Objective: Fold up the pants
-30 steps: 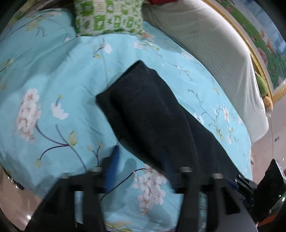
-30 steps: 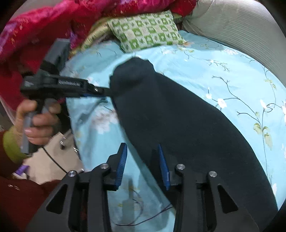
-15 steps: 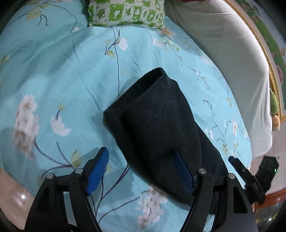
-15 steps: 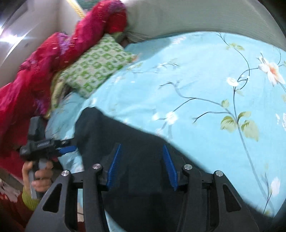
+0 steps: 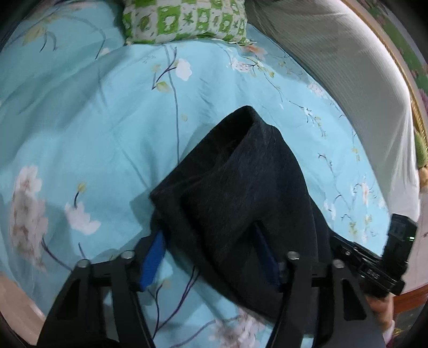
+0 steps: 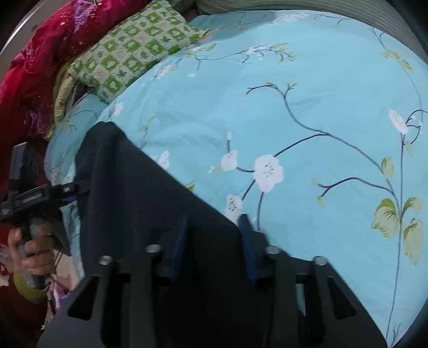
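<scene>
Dark navy pants (image 5: 240, 192) lie on a light blue floral bedsheet (image 5: 80, 133). In the left wrist view my left gripper (image 5: 211, 257) is open, its blue-padded fingers astride the pants' near folded end, with cloth between them. In the right wrist view the pants (image 6: 139, 200) run from lower centre to the left. My right gripper (image 6: 214, 241) is open, its fingers astride a pants edge. Each gripper shows in the other's view: the right one (image 5: 374, 270) and the left one (image 6: 34, 195).
A green checked pillow (image 5: 187, 21) lies at the head of the bed, with a red blanket (image 6: 34, 53) beside it. A grey ribbed cover (image 5: 347, 67) runs along the bed's right side. The bed's near edge (image 5: 16, 299) is at lower left.
Both grippers have moved onto the pants. The left jaws went from beside the cloth to straddling its folded end. The right gripper swung over and now straddles a pants edge.
</scene>
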Available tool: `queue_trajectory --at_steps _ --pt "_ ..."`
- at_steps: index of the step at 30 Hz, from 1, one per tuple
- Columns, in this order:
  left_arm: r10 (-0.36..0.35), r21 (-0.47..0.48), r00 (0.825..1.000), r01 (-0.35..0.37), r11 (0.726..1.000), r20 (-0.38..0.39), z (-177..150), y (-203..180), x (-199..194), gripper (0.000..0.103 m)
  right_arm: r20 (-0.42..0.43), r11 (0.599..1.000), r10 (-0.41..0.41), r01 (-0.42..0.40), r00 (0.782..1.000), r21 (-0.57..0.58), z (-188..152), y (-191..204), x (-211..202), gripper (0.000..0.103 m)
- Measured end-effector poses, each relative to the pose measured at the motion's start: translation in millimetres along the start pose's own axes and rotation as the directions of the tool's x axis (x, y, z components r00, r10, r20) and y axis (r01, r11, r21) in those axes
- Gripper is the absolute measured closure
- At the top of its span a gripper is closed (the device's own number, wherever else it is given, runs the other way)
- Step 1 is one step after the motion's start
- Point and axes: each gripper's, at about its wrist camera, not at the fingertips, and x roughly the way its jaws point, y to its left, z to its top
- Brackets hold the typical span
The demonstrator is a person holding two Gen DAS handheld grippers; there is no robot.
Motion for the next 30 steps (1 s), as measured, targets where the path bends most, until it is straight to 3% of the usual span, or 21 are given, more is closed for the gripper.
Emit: queue_trajectory --at_steps 2,3,6,7,8,10,12,13,14,17,21,26,30 --pt "0.017 0.034 1.0 -0.018 0.999 0.008 1 -7 2 0.065 0.01 1.0 -0.011 0.012 1.0 -0.018 -2 3 -3 0.08" --pt "0.003 0.052 1.0 -0.003 0.999 0.016 1 -9 0 0.078 0.02 0.999 -0.022 0.023 1.0 -0.035 -5 7 -7 0.082" --pt "-0.058 0.1 0.996 0.052 0.994 0.061 -4 -13 -17 0.084 0.073 0.997 -0.036 0.041 0.997 -0.07 -10 19 -22 0.091" --pt "-0.114 0.118 0.989 0.103 0.988 0.092 -7 -13 -31 0.084 0.092 0.996 -0.034 0.041 0.995 -0.08 -11 24 -27 0.091" --pt "-0.174 0.129 0.977 0.158 0.979 0.123 -9 -11 -44 0.084 0.123 0.995 -0.026 0.037 0.992 -0.089 -12 28 -36 0.092" --pt "-0.308 0.164 0.932 0.279 0.946 0.193 -15 -7 -72 0.084 0.17 0.995 -0.013 0.03 0.985 -0.094 -13 34 -50 0.093" --pt "-0.425 0.206 0.872 0.382 0.901 0.244 -19 1 -96 0.084 0.232 0.995 0.003 0.02 0.973 -0.095 -16 35 -67 0.093" --pt "-0.455 0.223 0.854 0.407 0.886 0.25 -19 4 -101 0.084 0.265 0.996 0.014 0.01 0.964 -0.09 -17 33 -75 0.093" --pt "-0.465 0.233 0.849 0.413 0.88 0.25 -19 5 -102 0.084 0.291 0.997 0.02 0.003 0.956 -0.079 -18 30 -79 0.093" --pt "-0.434 0.224 0.871 0.387 0.895 0.23 -18 8 -88 0.084 0.299 0.999 0.027 -0.018 0.954 -0.033 -14 21 -72 0.093" --pt "-0.377 0.201 0.898 0.335 0.92 0.225 -12 18 -69 0.084 0.275 0.999 -0.038 0.046 0.961 -0.023 -11 24 -48 0.093" --pt "-0.254 0.248 0.942 0.198 0.948 0.221 -5 26 -46 0.084 0.271 0.997 -0.068 0.078 0.96 -0.024 -8 24 -30 0.094" --pt "-0.132 0.28 0.97 0.071 0.957 0.206 -4 24 -19 0.083 0.246 0.986 -0.141 0.158 0.959 -0.051 -10 29 -8 0.094"
